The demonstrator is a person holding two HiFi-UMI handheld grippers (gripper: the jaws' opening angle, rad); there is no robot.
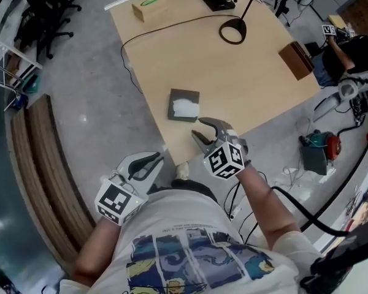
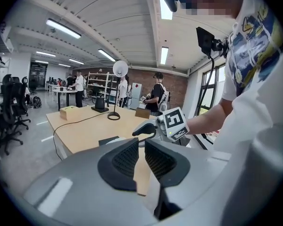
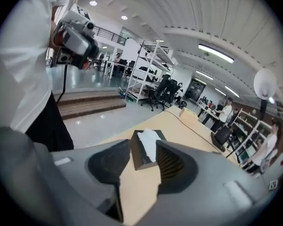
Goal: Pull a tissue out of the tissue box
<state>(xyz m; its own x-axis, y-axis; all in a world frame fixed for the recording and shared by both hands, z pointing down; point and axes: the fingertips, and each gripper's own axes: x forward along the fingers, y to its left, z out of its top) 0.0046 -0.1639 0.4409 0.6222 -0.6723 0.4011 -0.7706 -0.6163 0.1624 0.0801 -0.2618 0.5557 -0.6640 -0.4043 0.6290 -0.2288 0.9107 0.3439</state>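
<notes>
Judging from the layout, no tissue is out yet: the crumpled white tissue (image 1: 185,108) sits in the top slot of the dark square cardboard tissue box (image 1: 183,94), near the front edge of the pale wooden bench (image 1: 172,48). The right gripper (image 1: 196,127), jaws wide and empty, hovers just short of the box. The left gripper (image 1: 158,161), jaws narrowly apart and empty, hangs off the bench; grasping and pulling remain

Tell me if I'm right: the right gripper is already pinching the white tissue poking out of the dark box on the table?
Not pinching yet. The right gripper view shows the right gripper with its jaws apart and empty, short of the white tissue, which does poke out of the dark tissue box on the table.
</notes>
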